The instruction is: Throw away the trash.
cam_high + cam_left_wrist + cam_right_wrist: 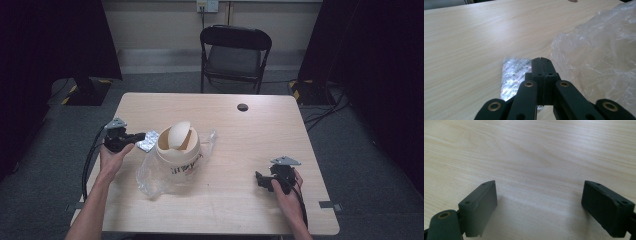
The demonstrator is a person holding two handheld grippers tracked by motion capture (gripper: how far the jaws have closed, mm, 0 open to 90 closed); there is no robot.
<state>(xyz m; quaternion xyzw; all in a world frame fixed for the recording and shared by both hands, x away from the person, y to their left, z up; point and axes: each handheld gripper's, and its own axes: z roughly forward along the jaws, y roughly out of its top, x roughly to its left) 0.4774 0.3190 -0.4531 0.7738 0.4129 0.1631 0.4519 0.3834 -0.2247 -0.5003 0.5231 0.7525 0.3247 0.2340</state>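
A cream swing-lid bin (178, 150) stands in the middle of the wooden table (250, 135), sitting in a loose clear plastic bag (150, 175). My left gripper (141, 136) is just left of the bin, its jaws pressed together on the edge of a silver foil blister pack (148, 141). In the left gripper view the blister pack (512, 75) sticks out to the left under the shut gripper (541, 60), with the bag (599, 55) crumpled at the right. My right gripper (260, 180) rests near the table's front right, open over bare wood (539, 192).
A black folding chair (235, 52) stands behind the table's far edge. A round cable hole (242, 107) sits near the far side of the tabletop. Cables trail from both grippers toward the front edge.
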